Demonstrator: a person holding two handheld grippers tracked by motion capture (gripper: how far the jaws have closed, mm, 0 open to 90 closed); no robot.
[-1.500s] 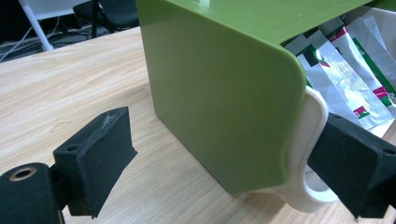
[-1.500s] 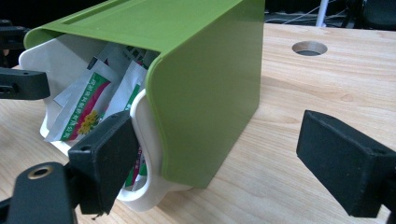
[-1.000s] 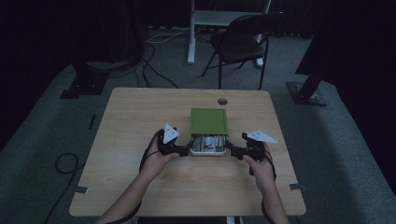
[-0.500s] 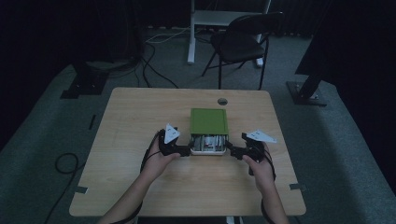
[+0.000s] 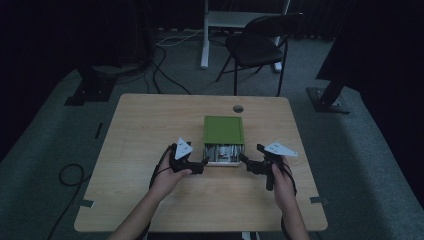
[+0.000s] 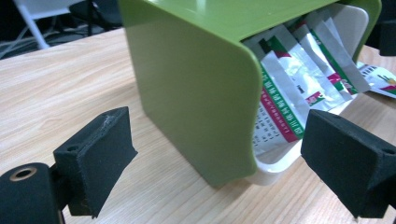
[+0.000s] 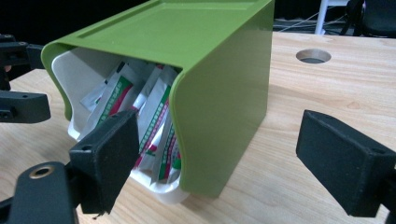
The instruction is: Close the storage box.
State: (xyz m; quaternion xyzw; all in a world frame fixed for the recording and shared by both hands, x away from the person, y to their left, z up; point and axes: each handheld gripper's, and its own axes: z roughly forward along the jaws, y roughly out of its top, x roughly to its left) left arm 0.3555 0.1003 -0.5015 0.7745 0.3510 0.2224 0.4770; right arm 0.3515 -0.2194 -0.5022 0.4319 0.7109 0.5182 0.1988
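A green box (image 5: 223,130) lies on the wooden table (image 5: 150,125), its open end toward me. Inside it sits a white tray (image 5: 223,162) with several red, green and silver packets (image 5: 223,151). My left gripper (image 5: 202,162) is open at the box's near left corner; in the left gripper view the left gripper (image 6: 219,158) straddles the green wall (image 6: 187,93) beside the packets (image 6: 289,98). My right gripper (image 5: 245,161) is open at the near right corner. In the right gripper view the right gripper (image 7: 226,158) spans the green wall (image 7: 219,102), with the packets (image 7: 154,116) to its left.
A round cable hole (image 5: 238,108) is in the table behind the box, also seen as a hole (image 7: 313,56) in the right gripper view. One loose packet (image 6: 378,79) lies on the table beyond the box. A dark chair (image 5: 260,45) stands past the far edge.
The left gripper has slipped slightly toward me. The box and the right gripper have barely moved.
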